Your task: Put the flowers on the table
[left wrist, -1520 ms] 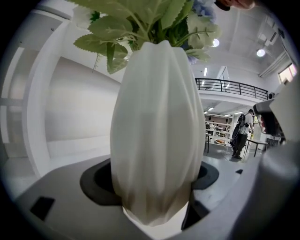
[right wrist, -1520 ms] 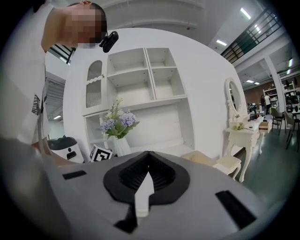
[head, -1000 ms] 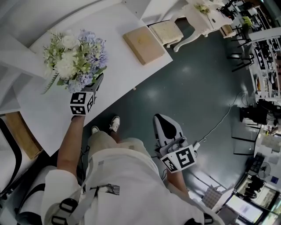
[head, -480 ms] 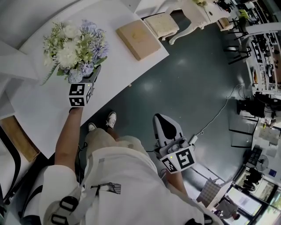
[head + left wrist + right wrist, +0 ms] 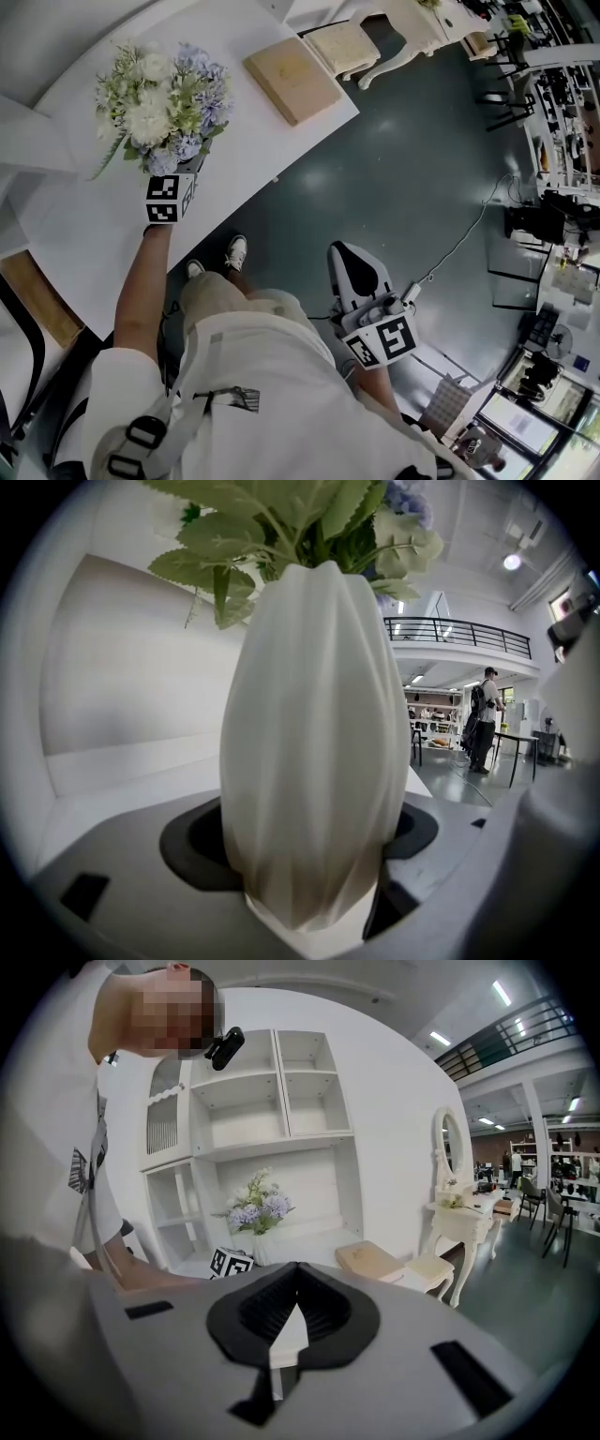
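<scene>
A bouquet of white and lilac flowers [image 5: 159,98] stands in a white ribbed vase [image 5: 314,742]. My left gripper [image 5: 190,167] is shut on the vase's lower body, holding it upright over the white table [image 5: 253,141]. In the left gripper view the vase fills the space between the jaws, with green leaves above it. My right gripper [image 5: 345,253] hangs beside the person's hip over the dark floor, shut with nothing in it. The right gripper view shows the flowers [image 5: 255,1206] far off on the left, past its own closed jaws [image 5: 291,1321].
A tan flat box [image 5: 292,82] lies on the table's far right corner. A cushioned stool [image 5: 342,47] and a white dressing table [image 5: 412,19] stand beyond it. White shelves [image 5: 253,1110] rise behind the table. The person's feet [image 5: 234,253] are by the table's edge.
My left gripper has carried the vase of flowers a little further in over the table. The right gripper has stayed beside the hip.
</scene>
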Action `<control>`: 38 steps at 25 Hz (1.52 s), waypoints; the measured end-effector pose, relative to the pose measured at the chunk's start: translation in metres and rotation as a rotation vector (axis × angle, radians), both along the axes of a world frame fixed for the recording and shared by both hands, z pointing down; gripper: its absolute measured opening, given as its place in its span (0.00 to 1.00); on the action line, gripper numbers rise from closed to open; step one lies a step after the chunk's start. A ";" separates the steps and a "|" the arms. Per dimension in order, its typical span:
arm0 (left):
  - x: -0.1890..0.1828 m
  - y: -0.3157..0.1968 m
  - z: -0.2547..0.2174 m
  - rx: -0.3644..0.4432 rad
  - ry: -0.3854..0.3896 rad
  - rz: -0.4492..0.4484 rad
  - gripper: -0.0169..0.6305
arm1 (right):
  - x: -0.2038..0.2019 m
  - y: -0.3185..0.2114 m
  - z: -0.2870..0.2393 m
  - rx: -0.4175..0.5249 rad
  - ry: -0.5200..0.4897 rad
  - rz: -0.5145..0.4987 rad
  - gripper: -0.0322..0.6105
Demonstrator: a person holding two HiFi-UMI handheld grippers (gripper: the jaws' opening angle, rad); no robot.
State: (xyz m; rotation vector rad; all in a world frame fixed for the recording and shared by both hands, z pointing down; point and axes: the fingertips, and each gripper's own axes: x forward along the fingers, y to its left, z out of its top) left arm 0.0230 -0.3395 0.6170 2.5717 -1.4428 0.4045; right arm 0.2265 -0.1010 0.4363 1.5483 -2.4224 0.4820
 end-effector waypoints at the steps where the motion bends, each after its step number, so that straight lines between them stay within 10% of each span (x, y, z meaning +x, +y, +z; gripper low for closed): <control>1: 0.000 0.000 0.001 0.002 0.000 0.006 0.62 | 0.000 -0.001 -0.001 0.002 -0.001 0.000 0.06; 38: -0.025 0.038 -0.016 -0.026 0.016 0.053 0.78 | -0.051 0.020 -0.030 0.084 -0.041 0.027 0.06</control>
